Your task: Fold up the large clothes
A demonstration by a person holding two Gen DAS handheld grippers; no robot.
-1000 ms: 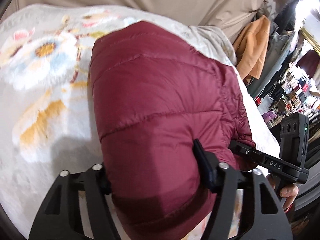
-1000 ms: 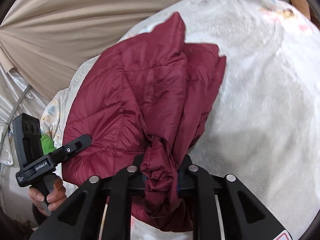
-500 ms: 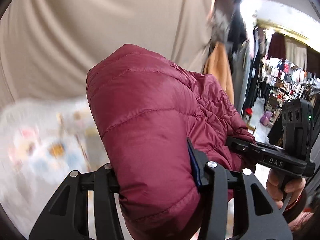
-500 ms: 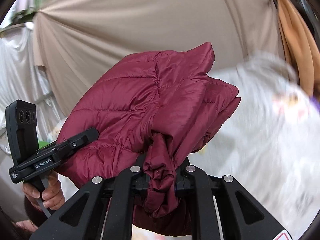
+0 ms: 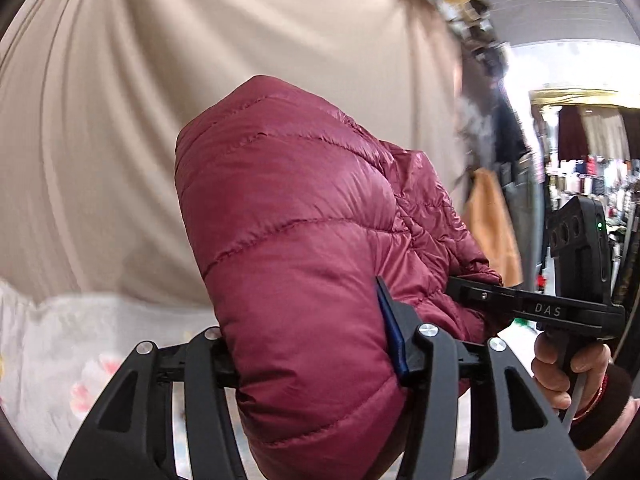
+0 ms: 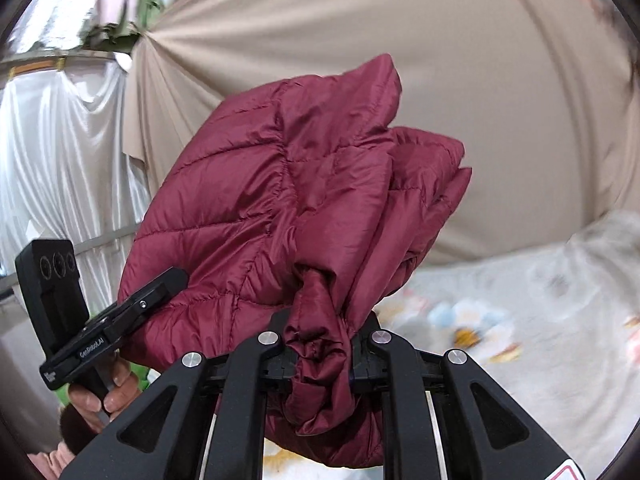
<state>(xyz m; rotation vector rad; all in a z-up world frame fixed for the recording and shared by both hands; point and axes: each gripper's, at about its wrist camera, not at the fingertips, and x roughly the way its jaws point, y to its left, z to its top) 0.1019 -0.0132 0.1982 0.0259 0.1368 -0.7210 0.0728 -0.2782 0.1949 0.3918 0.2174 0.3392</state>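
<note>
Both grippers clamp the folded maroon jacket, held up above the floral blanket. The left gripper sees "DAS" on the right gripper and a clothes shop behind it. The right wrist view reads "GenRobot.AI" and shows a white sheet.

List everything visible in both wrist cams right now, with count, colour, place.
puffer jacket: 1, maroon, folded bundle held up off the blanket between both grippers
blanket: 1, white with floral print, below the jacket
backdrop cloth: 1, beige, draped behind the jacket
sheet: 1, white, hanging far left in the right wrist view
orange garment: 1, hanging right of the jacket in the left wrist view
shop racks: several, mixed colours, blurred background far right
left gripper: 1, black, fingers clamped on a thick padded part
right gripper: 1, black, fingers clamped on a bunched edge
left hand: 1, on the left gripper's handle
right hand: 1, on the right gripper's handle
</note>
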